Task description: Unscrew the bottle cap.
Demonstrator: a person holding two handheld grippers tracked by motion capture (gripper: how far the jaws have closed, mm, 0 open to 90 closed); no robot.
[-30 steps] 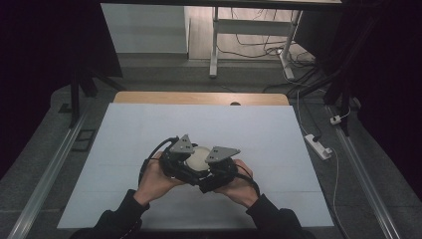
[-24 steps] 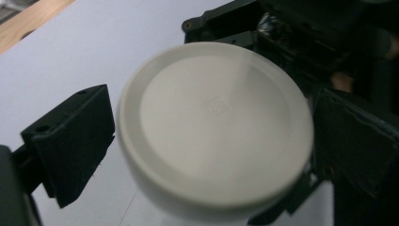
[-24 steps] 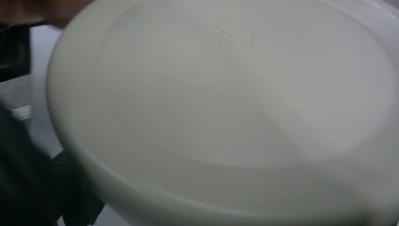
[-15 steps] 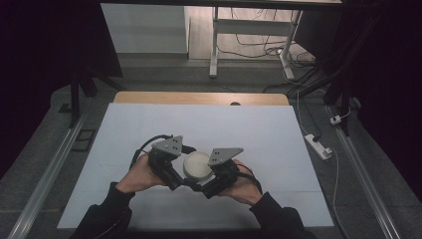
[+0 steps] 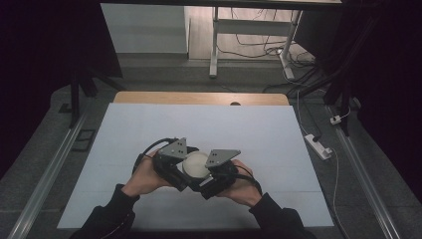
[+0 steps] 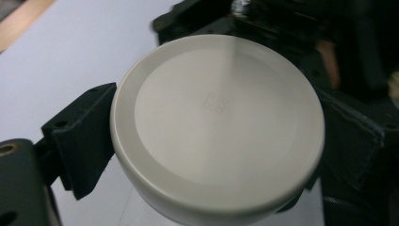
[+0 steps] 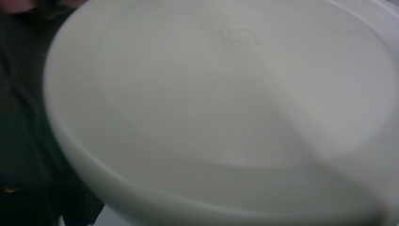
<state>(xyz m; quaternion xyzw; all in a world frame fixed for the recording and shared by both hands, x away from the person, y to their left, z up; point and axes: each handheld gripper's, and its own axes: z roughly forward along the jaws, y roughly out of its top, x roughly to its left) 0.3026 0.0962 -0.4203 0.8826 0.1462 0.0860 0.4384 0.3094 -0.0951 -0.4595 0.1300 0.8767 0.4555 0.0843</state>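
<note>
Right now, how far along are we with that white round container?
Done: the white round container is picked up, off the white table cover. In hand: the left gripper has a jaw on either side of its rim, and the right gripper is close against it. Left: unclear, with no set-down spot in sight.

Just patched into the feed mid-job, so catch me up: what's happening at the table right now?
A person holds a gripper in each hand over the white table. Between the two grippers sits a round off-white lid-like disc. The left gripper has its jaws closed on the disc's rim, one on each side. The right gripper is pressed in close from the other side, but its view is too blurred to tell whether it grips the disc.
</note>
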